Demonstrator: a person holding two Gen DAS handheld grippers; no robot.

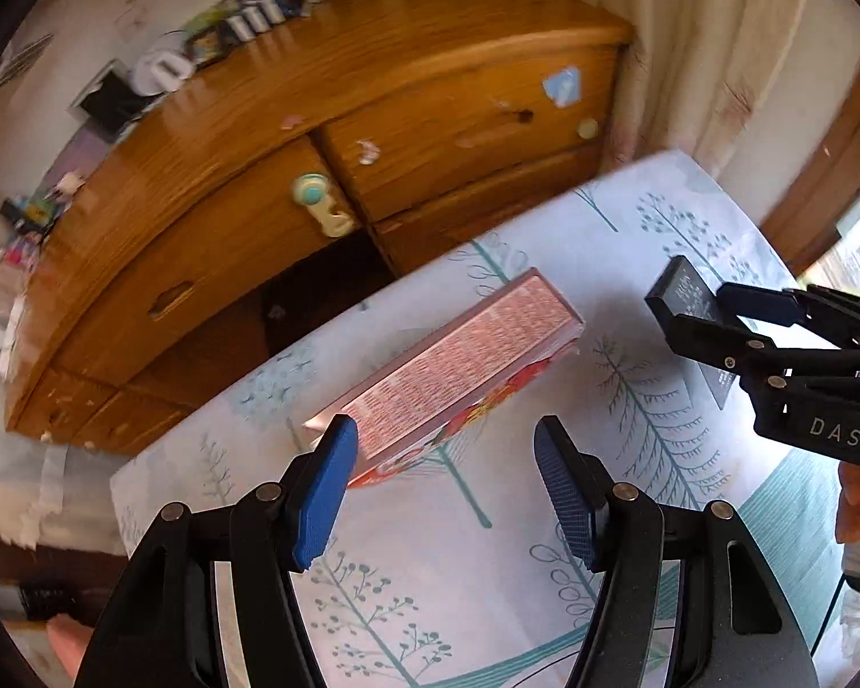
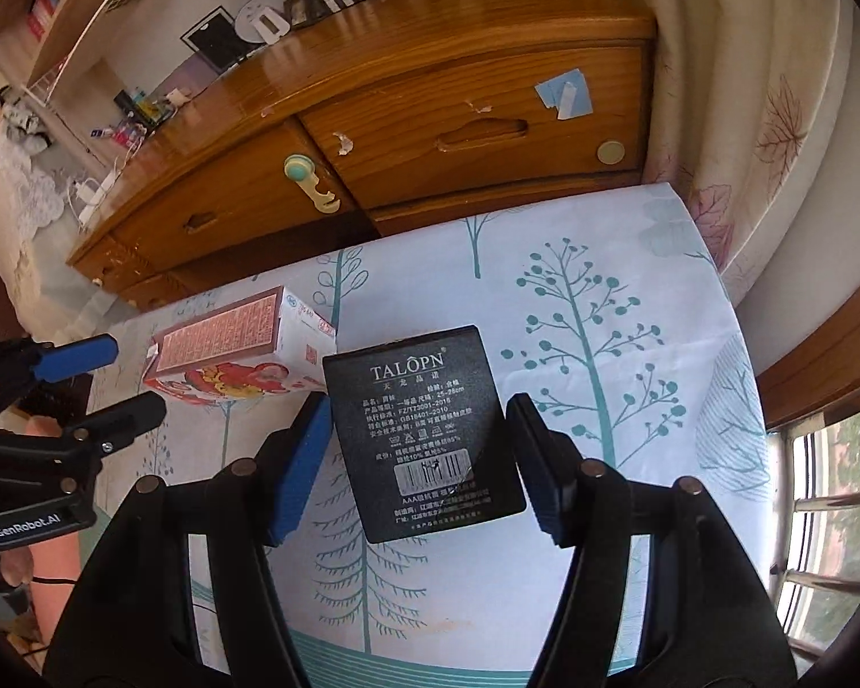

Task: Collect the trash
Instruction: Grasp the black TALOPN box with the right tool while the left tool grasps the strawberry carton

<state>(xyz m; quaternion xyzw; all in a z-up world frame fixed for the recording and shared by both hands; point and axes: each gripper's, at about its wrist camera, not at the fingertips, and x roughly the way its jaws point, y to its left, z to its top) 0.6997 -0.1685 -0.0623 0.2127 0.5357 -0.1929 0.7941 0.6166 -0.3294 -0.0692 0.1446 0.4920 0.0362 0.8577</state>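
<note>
A red and white carton (image 1: 458, 378) lies on its side on the tree-print tablecloth (image 1: 487, 573); it also shows in the right wrist view (image 2: 241, 350). My left gripper (image 1: 444, 447) is open, its blue pads at the carton's near end, not closed on it. A flat black TALOPN package (image 2: 424, 430) lies on the cloth to the carton's right. My right gripper (image 2: 415, 430) is open with its fingers on either side of the black package, which also shows in the left wrist view (image 1: 682, 292).
A wooden dresser (image 2: 430, 86) with drawers stands just beyond the table's far edge, cluttered on top. A curtain (image 2: 745, 114) hangs at the right, with a window (image 2: 831, 487) beyond the table's right edge.
</note>
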